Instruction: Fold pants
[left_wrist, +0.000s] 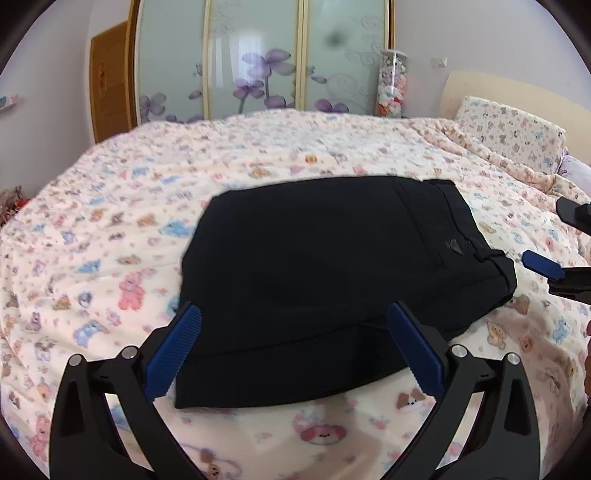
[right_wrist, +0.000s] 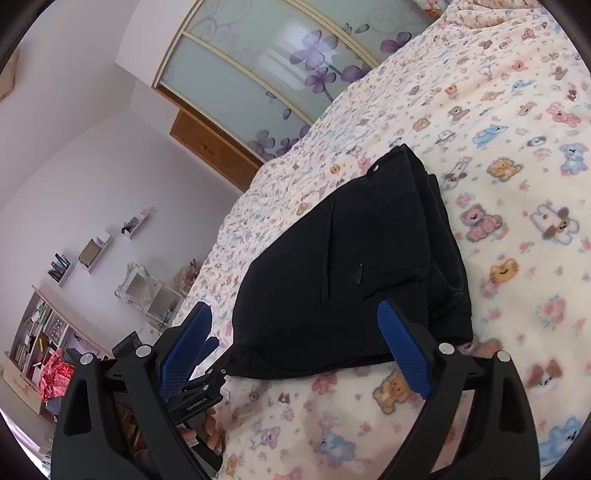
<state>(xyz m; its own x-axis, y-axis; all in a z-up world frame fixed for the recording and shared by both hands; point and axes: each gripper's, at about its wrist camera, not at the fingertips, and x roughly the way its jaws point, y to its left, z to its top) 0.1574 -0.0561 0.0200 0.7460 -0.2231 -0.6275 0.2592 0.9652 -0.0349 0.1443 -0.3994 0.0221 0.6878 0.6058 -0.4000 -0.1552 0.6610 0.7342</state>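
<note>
1. The left gripper (left_wrist: 293, 343) hangs nearest the lens, its blue fingers (left_wrist: 173, 360) spread wide, holding nothing.
2. The right gripper (right_wrist: 295, 345) is likewise spread and empty.
3. The black pants (left_wrist: 332, 273) lie folded into a compact stack on the teddy-print blanket (left_wrist: 110, 221), apparently just clear of both grippers.

Left hand-held gripper (left_wrist: 293, 321): two black plastic arms with cut-out slots, silver round screw heads at the pivots, blue ribbed pads (left_wrist: 173, 354) on the fingers. Right hand-held gripper (right_wrist: 293, 325): same build, black arms, silver screws, blue textured pads (right_wrist: 404, 349). White "GenRobot.AI" lettering on a black bar in the right wrist view. Bare-skinned fingers (right_wrist: 214, 430) below it, no sleeve visible.
</note>
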